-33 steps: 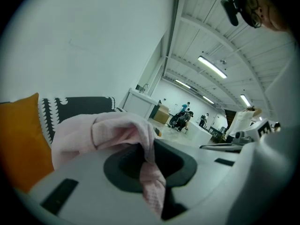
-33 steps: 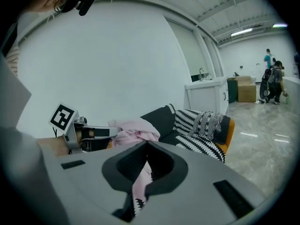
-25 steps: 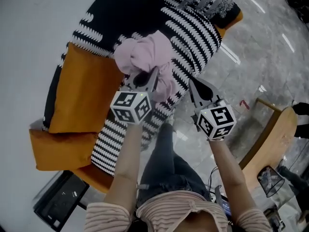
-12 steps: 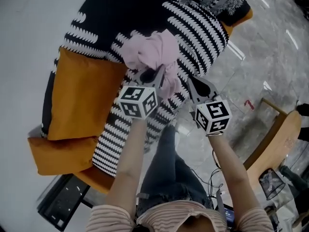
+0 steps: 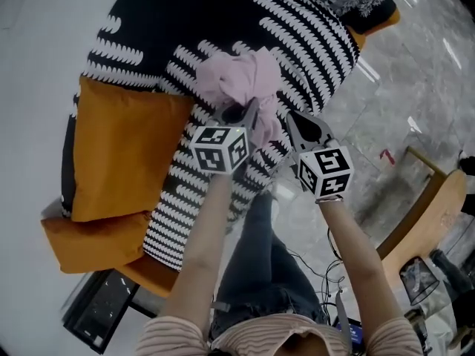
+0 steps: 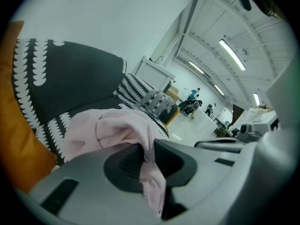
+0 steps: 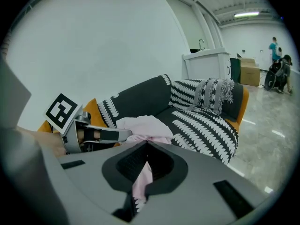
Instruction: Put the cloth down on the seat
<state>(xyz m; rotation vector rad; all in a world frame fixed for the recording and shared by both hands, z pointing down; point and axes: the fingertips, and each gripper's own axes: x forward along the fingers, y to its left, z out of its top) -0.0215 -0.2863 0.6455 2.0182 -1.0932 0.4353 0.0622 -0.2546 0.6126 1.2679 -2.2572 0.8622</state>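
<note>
Your left gripper (image 5: 247, 115) pinches a fold of the pink cloth (image 5: 239, 76); your right gripper (image 5: 290, 118) has its jaws closed on another fold. The bunched cloth shows in the upper middle of the head view, over the black-and-white seat (image 5: 312, 39), right of the orange cushion (image 5: 122, 147).

Pale pink cloth (image 5: 237, 80), black seat (image 5: 297, 35) with white scalloped rows, orange cushion (image 5: 122, 150), grey marbled floor (image 5: 415, 73)

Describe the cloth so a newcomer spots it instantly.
Find the black-and-white patterned sofa seat. Over it, beside the orange cushion, the left tool and right tool pinch a bunched cloth. It's the only plain pale pink thing there.
</note>
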